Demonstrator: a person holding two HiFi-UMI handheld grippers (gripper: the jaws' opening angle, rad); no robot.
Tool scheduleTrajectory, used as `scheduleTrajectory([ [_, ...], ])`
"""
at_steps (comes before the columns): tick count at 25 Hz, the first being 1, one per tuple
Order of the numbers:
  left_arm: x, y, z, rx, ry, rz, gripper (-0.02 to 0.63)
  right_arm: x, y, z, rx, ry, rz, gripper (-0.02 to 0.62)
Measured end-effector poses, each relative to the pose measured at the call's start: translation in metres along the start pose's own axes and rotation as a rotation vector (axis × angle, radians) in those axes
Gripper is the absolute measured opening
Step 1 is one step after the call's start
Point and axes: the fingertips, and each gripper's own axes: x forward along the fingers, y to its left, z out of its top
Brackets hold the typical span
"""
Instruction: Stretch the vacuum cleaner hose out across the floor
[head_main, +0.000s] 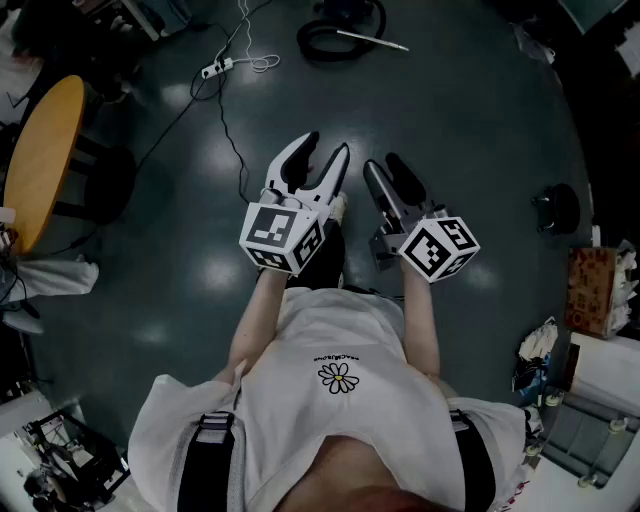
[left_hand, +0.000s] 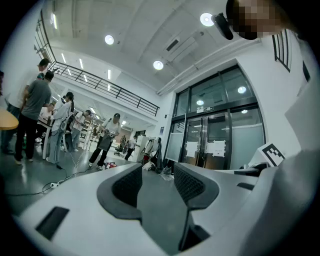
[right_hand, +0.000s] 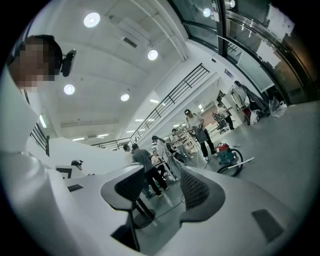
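Reads to me as a big open lab hall. Grey floor with a power strip. High ceiling, round lights. Railed mezzanine, glass doors. People stand around shelves of equipment.

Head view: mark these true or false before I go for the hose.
1. The vacuum hose lies coiled, not yet stretched out. True.
2. The left gripper is shut on the hose. False: its fingers stand apart with nothing between them, well short of the hose.
3. The right gripper holds nothing. True.
4. The power strip lies to the right of the hose. False: it lies to the hose's left in this view.
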Motion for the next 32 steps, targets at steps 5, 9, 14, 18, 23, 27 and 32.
scheduleTrajectory([
  [5, 0.039, 0.026, -0.006, -0.083, -0.033, -0.029, 0.183, 0.034, -0.041, -0.006, -0.057, 0.028, -0.062, 0.232],
  [9, 0.101, 0.064, -0.014, -0.081, -0.029, -0.036, 0.183, 0.081, -0.084, 0.0, -0.081, 0.043, -0.084, 0.232],
  [14, 0.185, 0.099, -0.019, -0.13, -0.016, -0.029, 0.183, 0.136, -0.163, 0.035, -0.022, 0.063, -0.137, 0.232],
  [18, 0.263, 0.153, -0.003, -0.279, -0.013, -0.11, 0.183, 0.199, -0.217, 0.072, 0.116, 0.08, -0.202, 0.232],
  [23, 0.361, 0.206, 0.05, -0.176, -0.036, -0.111, 0.182, 0.265, -0.266, 0.139, 0.097, 0.037, -0.207, 0.232],
  [27, 0.418, 0.222, 0.06, -0.162, -0.002, -0.128, 0.181, 0.297, -0.305, 0.171, 0.093, 0.015, -0.238, 0.23],
  [32, 0.485, 0.26, 0.037, -0.208, 0.057, -0.059, 0.181, 0.35, -0.371, 0.176, 0.121, 0.097, -0.233, 0.23],
])
